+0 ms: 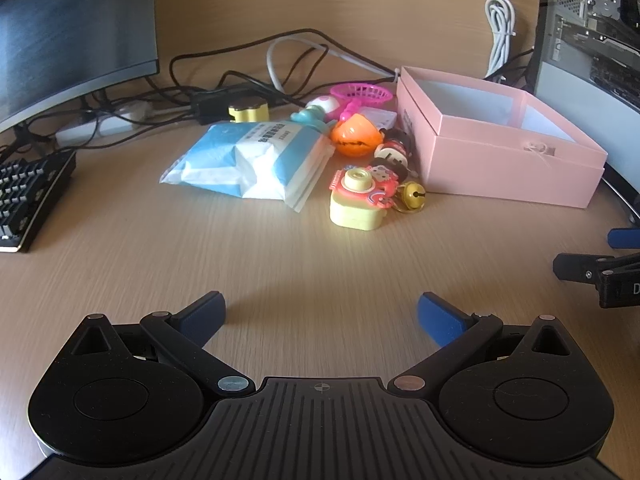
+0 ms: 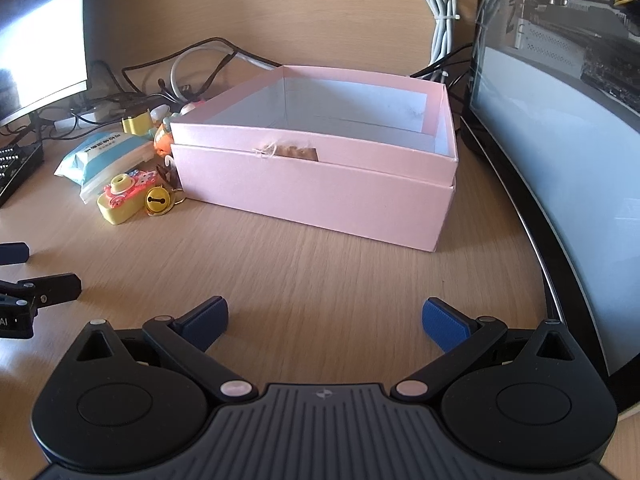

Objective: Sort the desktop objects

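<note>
Both grippers, left gripper (image 1: 322, 316) and right gripper (image 2: 325, 318), hung released, holding nothing, over the desk's (image 1: 280, 256) front. Toys (image 1: 356, 196) clustered mid-desk, touching the pink box's (image 2: 312, 188) left side.

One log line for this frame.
left gripper open, empty | right gripper open, empty | toys beside pink box | box looks empty

Two black grippers, left gripper (image 1: 322, 314) and right gripper (image 2: 325, 317), blue ribbed pads (image 1: 438, 316), silver rivets.
</note>
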Demonstrator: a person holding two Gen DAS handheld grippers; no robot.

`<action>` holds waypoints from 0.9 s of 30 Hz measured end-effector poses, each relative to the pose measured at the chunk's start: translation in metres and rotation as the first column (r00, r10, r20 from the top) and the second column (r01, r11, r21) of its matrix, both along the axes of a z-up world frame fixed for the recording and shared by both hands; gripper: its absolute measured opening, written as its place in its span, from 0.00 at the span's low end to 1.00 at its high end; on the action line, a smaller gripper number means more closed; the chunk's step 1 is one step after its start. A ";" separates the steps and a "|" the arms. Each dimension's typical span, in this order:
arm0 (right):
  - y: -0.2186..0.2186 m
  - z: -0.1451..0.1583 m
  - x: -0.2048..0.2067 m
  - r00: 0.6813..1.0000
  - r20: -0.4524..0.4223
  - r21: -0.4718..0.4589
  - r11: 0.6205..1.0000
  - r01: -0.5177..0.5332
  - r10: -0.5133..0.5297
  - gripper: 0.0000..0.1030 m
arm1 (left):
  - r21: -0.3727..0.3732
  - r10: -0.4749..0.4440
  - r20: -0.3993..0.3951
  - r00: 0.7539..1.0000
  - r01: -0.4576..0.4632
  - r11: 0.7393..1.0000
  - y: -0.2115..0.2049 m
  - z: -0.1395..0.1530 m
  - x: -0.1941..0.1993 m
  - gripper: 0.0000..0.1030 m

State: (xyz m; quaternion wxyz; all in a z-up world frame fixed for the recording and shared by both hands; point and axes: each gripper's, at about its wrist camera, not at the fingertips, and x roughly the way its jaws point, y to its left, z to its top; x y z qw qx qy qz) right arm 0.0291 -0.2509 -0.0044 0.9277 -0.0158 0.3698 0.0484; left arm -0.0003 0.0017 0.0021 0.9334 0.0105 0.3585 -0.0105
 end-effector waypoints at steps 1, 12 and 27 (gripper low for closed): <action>0.000 0.000 0.000 1.000 -0.003 -0.001 1.000 0.001 -0.001 1.00 | 0.001 -0.001 0.000 1.000 0.001 1.000 0.000 0.000 -0.001 1.00; 0.008 0.028 -0.013 0.995 -0.018 0.058 0.993 -0.101 0.102 1.00 | 0.033 -0.029 -0.027 0.999 0.029 0.999 0.030 0.033 -0.005 1.00; 0.171 0.029 0.061 0.948 0.073 -0.116 0.947 -0.299 0.309 0.74 | -0.073 0.249 -0.054 0.967 -0.253 0.965 0.116 0.060 -0.033 1.00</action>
